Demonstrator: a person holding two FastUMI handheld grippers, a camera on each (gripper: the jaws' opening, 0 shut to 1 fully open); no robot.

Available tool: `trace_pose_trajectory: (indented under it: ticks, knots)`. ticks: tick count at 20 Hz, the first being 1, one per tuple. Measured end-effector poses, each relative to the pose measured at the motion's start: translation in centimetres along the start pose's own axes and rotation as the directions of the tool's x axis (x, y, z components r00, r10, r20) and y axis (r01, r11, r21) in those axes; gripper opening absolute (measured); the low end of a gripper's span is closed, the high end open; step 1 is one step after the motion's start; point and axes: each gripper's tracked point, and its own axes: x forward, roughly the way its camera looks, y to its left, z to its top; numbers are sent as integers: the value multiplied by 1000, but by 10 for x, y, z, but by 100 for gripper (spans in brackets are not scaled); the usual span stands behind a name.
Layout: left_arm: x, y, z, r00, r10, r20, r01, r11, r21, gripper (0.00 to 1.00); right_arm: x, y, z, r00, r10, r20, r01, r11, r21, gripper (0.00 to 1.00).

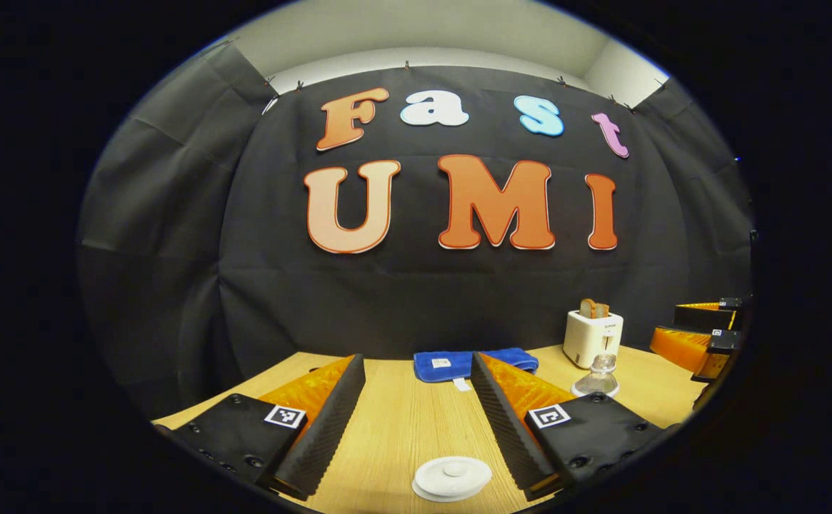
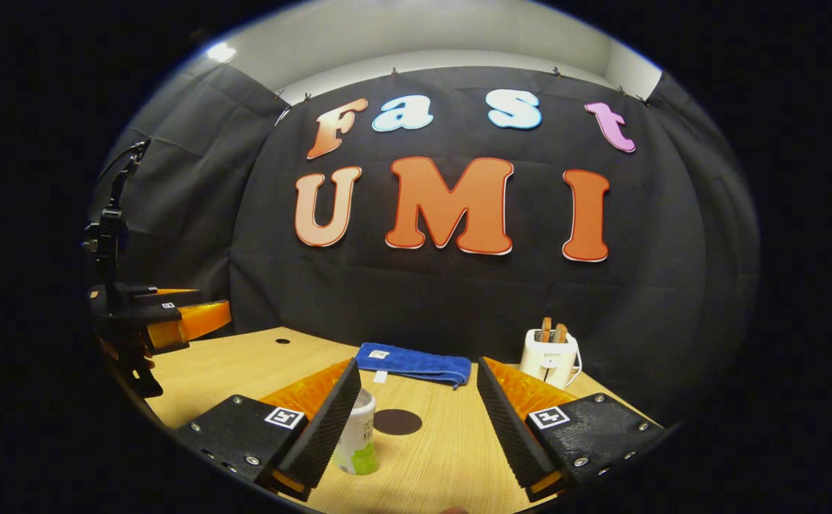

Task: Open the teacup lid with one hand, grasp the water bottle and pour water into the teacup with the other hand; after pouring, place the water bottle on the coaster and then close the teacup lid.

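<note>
In the left gripper view, the left gripper hangs wide open and empty over the wooden table. A white round lid lies flat on the table, near, between its fingers but not touched; whether this is the teacup lid cannot be told for sure. Its small knob in the middle looks like the place to pinch — the lid seems light, hard and a bit slippery. To the right, a small glass piece stands on the table, partly hidden, in front of a white toaster.

In the right gripper view, the right gripper is also wide open and holds nothing. The water bottle stands upright just beside its left finger; it looks smooth and probably light, so a grip around the middle of the body seems safest. Right of it lies the dark round coaster, apart from the bottle.

The table is pale wood, with a blue towel at the far edge — behind it hangs black cloth.
</note>
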Motion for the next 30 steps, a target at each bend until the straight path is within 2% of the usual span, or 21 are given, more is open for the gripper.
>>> trace_pose_trajectory:
  ticks: [9,16,21,26,28,30]
  knots:
    - [0,-21,-67,991,-85,-101,85,996,1,98,11,19,-57,993,75,-95,-73,997,27,99]
    - [2,-34,-124,963,-147,-225,147,989,-15,98,15,27,-77,985,115,-130,-113,993,27,98]
    - [7,-35,-147,947,-150,-283,153,988,-11,82,16,29,-82,983,123,-136,-121,992,22,98]
    - [6,-42,-159,938,-152,-311,173,984,43,76,15,28,-86,982,127,-141,-126,992,18,98]
    - [6,-44,-162,935,-151,-321,182,981,66,63,13,28,-86,982,130,-140,-128,992,19,98]
    - [7,-44,-160,939,-145,-311,175,982,72,59,13,28,-87,982,130,-139,-129,991,18,98]
